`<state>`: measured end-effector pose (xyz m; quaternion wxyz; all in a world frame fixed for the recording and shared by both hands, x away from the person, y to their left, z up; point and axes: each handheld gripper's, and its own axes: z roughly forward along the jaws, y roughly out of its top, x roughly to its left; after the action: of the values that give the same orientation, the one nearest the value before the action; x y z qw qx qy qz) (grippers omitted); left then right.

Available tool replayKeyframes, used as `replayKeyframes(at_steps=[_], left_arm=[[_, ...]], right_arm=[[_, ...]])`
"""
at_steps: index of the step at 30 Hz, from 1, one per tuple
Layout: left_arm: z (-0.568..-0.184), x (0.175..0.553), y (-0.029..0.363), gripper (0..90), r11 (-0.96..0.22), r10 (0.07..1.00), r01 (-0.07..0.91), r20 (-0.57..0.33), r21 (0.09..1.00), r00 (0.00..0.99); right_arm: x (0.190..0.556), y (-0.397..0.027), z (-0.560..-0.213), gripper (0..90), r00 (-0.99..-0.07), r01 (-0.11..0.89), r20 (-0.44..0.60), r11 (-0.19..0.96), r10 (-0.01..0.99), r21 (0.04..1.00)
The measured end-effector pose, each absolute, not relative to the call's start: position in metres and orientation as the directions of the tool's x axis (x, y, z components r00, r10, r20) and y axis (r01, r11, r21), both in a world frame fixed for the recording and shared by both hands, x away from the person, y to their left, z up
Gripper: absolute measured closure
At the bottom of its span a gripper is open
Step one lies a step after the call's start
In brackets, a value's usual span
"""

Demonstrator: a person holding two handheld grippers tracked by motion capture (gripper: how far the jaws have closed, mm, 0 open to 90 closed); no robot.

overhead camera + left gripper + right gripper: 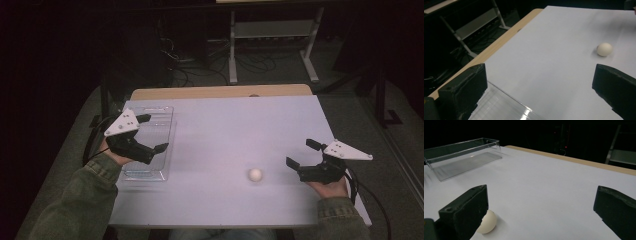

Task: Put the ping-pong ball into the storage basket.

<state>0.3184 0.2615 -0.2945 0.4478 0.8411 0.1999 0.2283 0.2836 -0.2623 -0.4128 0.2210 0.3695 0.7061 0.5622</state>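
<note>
Since the ball (255,174) is round and lies loose on the smooth white table (225,130), just left of the right gripper (301,153), a careless approach could nudge it and send it rolling toward the near edge. That gripper's jaws stand wide apart and hold nothing; closing off-centre might squirt the ball out sideways. The left gripper (152,133) hovers over the clear tray (165,117) at the table's left, its jaws also wide and empty, and a dip could knock the light tray askew. A white sheet covers the table, with a wooden strip bare at the far edge. Beyond it the room is dark, with cables on the floor and a metal frame (272,30).
</note>
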Motion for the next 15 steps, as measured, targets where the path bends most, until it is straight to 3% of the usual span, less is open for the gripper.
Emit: replayKeyframes(at_steps=[15], left_arm=[[-0.288,0.323,0.243,0.0,-0.575,0.473,0.097,0.234,0.812,0.849]], right_arm=[[0.283,-0.262,-0.413,0.0,-0.632,0.271,0.099,0.101,0.768,0.957]])
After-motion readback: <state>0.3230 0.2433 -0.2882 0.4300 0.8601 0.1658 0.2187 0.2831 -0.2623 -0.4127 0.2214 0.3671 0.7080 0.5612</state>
